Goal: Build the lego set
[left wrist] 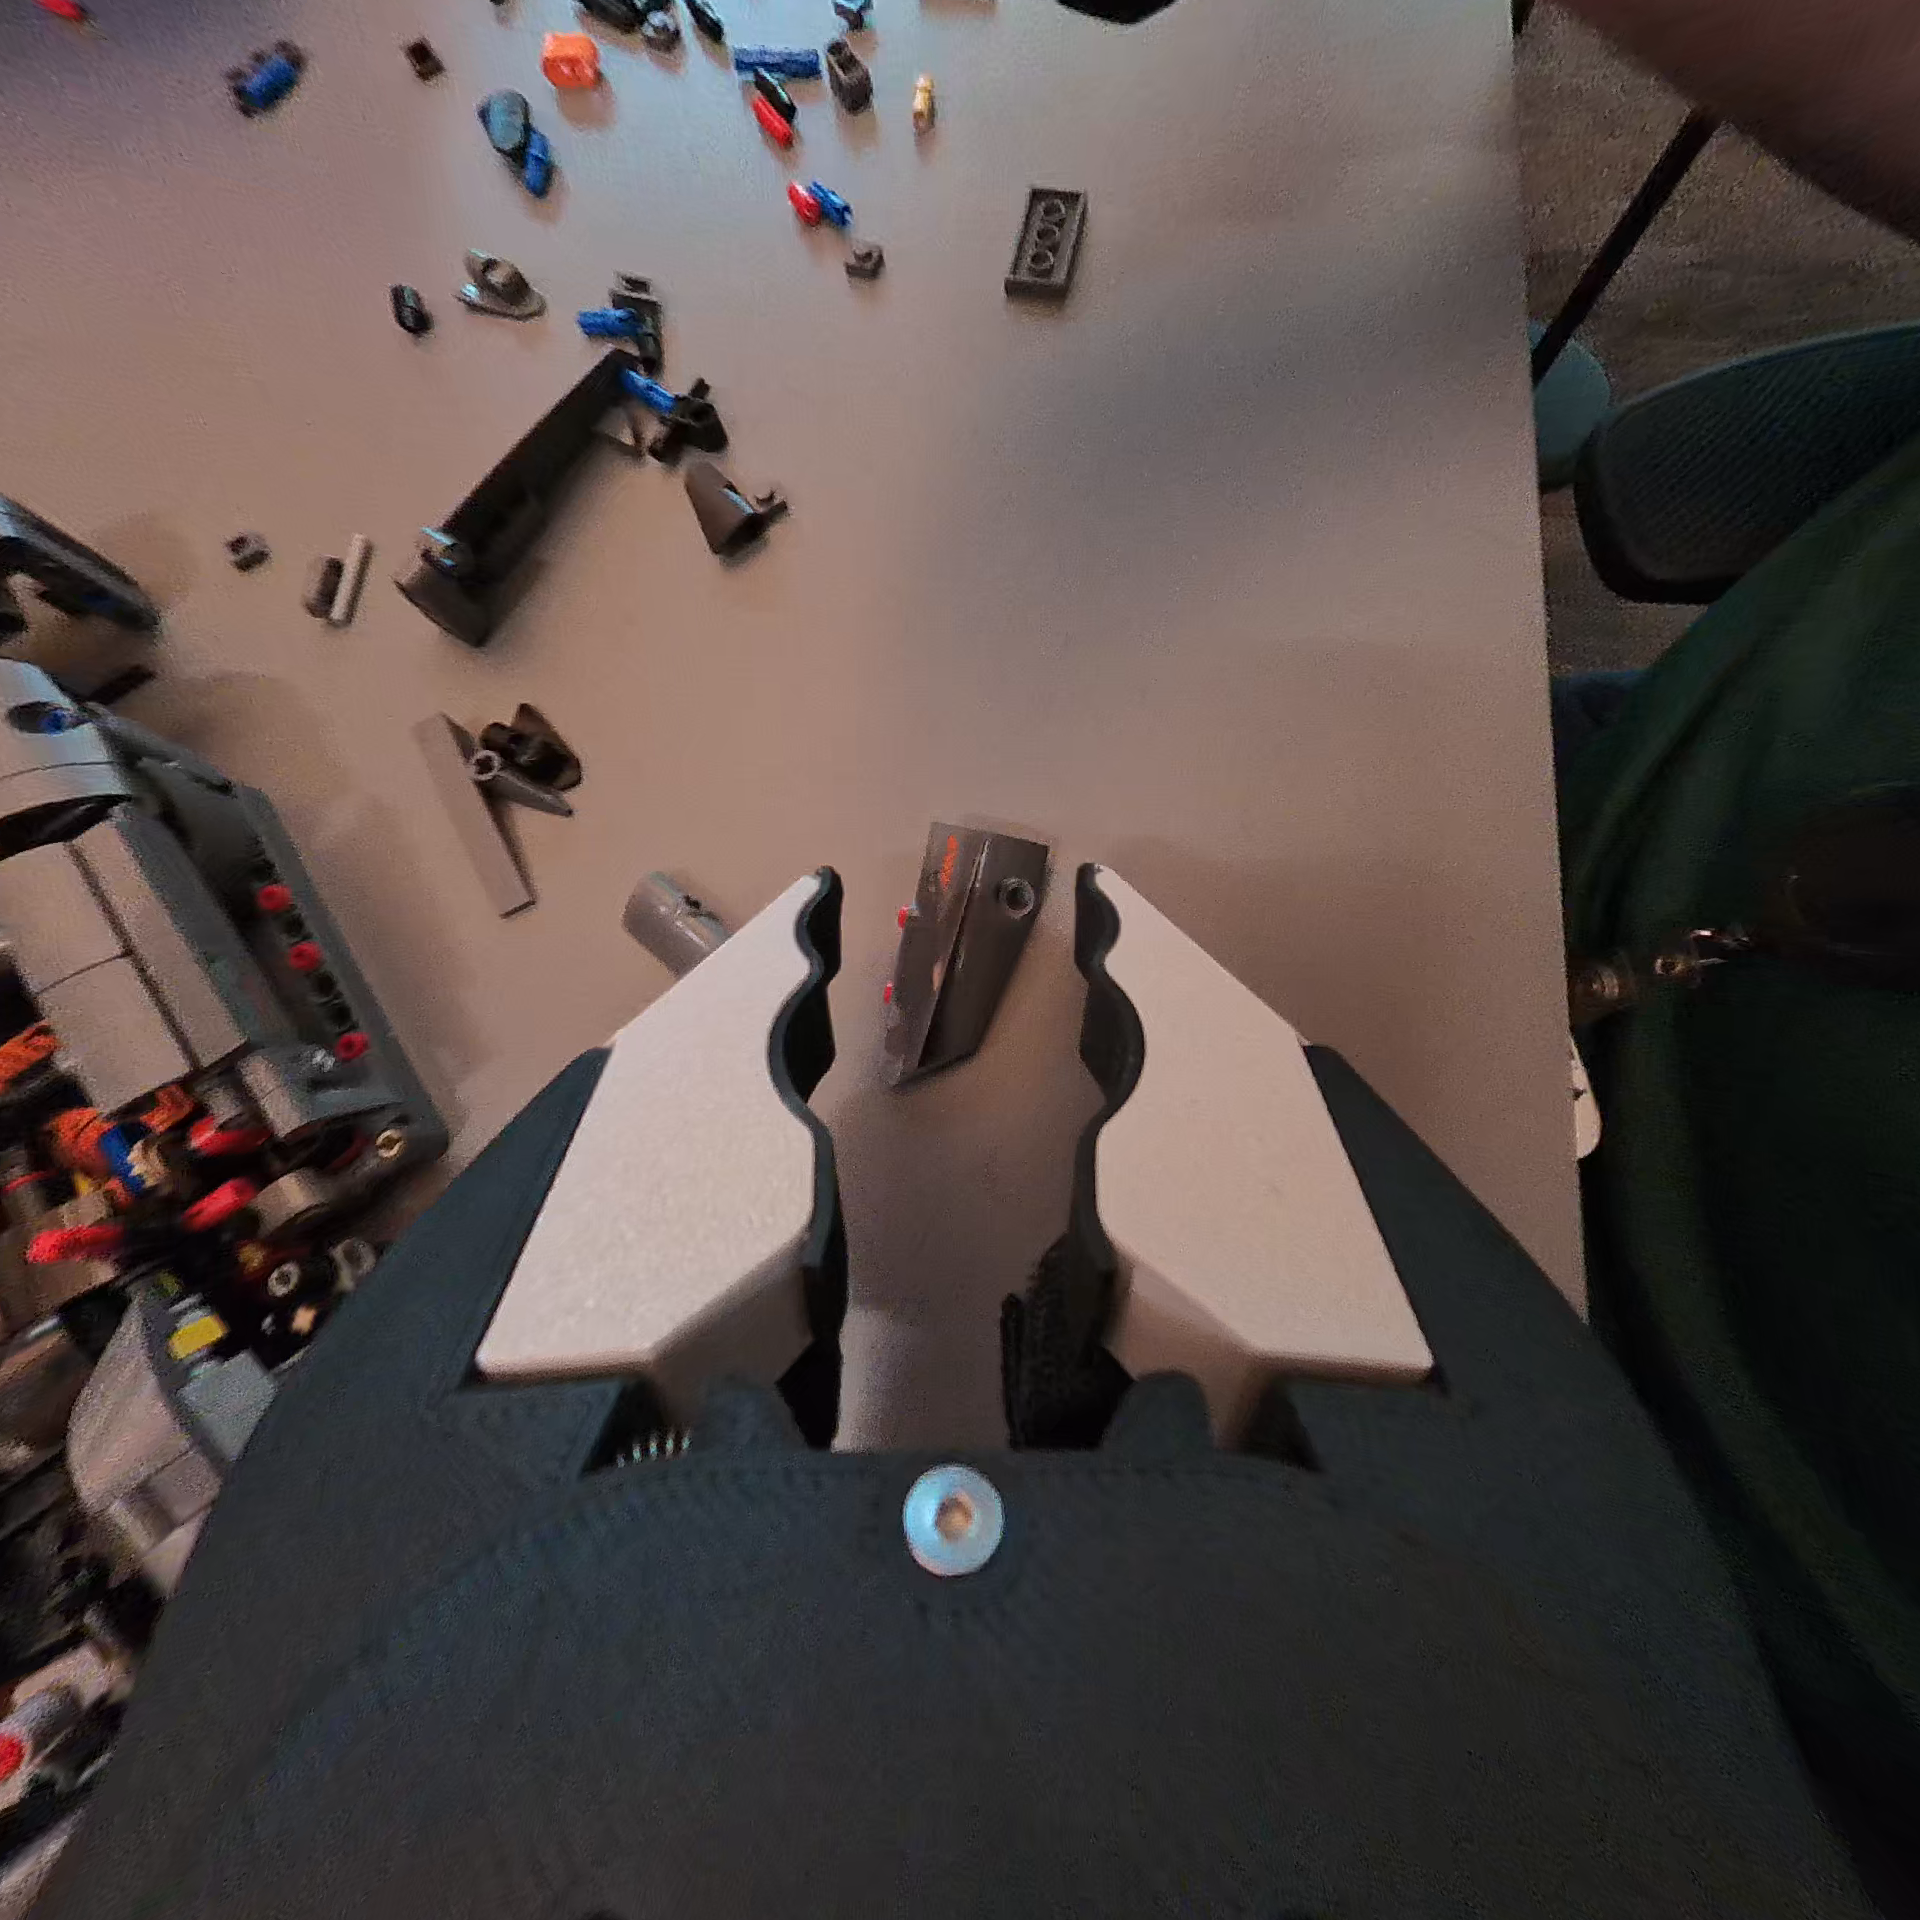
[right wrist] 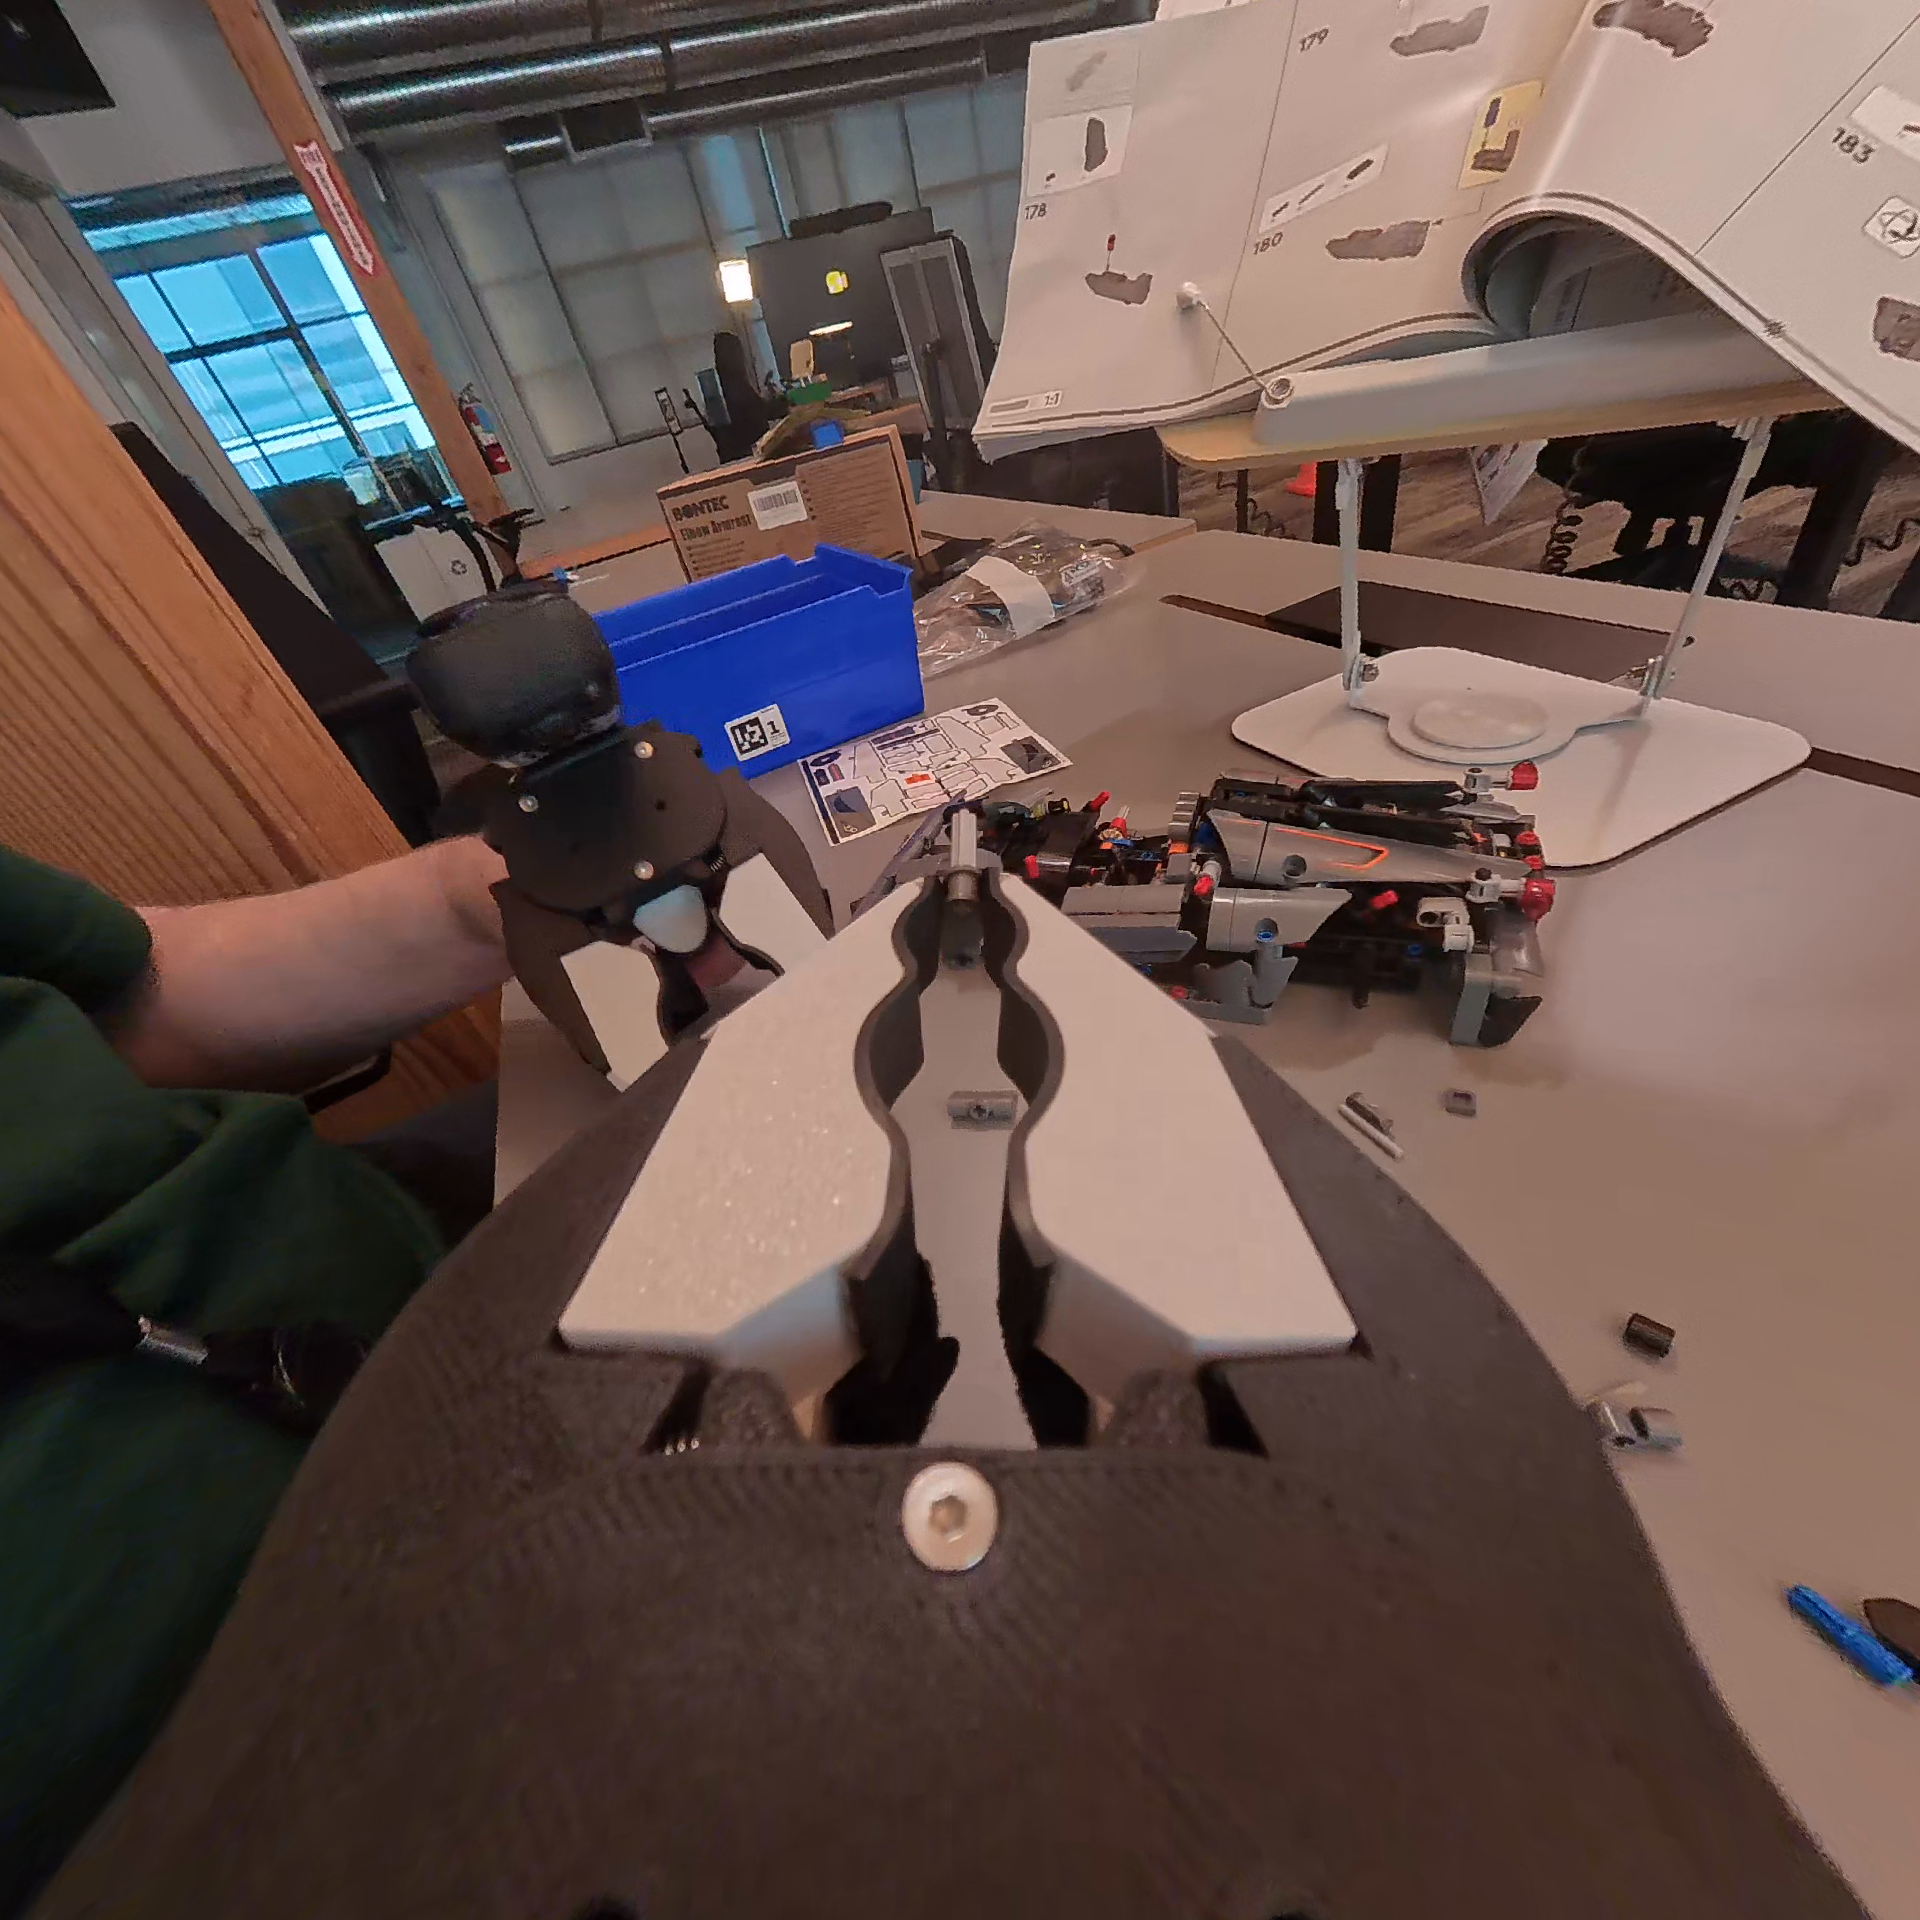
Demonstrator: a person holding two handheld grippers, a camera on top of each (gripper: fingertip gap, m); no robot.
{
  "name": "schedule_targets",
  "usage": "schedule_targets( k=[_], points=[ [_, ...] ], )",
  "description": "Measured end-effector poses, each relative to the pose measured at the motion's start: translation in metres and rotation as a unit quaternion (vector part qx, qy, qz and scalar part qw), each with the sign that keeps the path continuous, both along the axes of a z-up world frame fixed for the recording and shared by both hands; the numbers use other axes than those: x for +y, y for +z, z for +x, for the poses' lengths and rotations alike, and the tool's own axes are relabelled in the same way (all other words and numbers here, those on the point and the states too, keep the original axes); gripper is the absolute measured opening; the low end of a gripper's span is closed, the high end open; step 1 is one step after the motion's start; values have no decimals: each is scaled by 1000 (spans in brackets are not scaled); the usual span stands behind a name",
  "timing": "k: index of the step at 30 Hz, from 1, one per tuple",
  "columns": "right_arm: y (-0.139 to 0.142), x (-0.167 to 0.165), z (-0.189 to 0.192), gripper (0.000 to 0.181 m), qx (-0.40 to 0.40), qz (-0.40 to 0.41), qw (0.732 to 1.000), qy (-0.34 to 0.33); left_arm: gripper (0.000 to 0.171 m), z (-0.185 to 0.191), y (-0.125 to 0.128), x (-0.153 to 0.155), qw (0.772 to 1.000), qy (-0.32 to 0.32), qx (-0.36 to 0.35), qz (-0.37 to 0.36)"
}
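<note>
In the left wrist view my left gripper (left wrist: 956, 883) is open and points down at the table. A dark grey wedge-shaped panel (left wrist: 961, 951) with red pins lies on the table between and just beyond its fingertips, untouched. In the right wrist view my right gripper (right wrist: 961, 883) is shut on a small grey connector piece (right wrist: 961, 857) that sticks up out of its tips. The partly built grey, black and orange car (right wrist: 1299, 883) stands just beyond it and also shows in the left wrist view (left wrist: 208, 987). The left gripper (right wrist: 634, 956) shows to the left, held by a hand.
Loose pieces lie scattered, among them a long black beam assembly (left wrist: 520, 499), a dark plate (left wrist: 1047, 244) and a small grey piece (right wrist: 982, 1110). An instruction book on a stand (right wrist: 1403, 208), a blue bin (right wrist: 769, 655) and a sticker sheet (right wrist: 935, 758) stand behind. The table edge (left wrist: 1548, 727) is at the right. About 15 cm separates my left fingertips from the dark plate (left wrist: 1047, 244).
</note>
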State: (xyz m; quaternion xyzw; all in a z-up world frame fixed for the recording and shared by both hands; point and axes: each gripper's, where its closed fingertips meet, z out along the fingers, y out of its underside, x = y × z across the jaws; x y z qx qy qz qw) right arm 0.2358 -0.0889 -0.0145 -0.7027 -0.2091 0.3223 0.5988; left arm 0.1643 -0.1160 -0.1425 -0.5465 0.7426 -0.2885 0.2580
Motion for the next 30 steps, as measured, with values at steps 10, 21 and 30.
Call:
schedule_targets(
  k=[10,21,30],
  points=[
    [-4,-3,-6,5,2,4,1000,14,25,7,-19,-8,999,-22,23,8],
    [-3,-2,-5,5,-23,6,1000,16,24,2,29,9,996,-7,-77,-41],
    [3,-2,-10,5,-26,14,999,26,24,-13,107,18,968,-76,-201,-128]
  ],
)
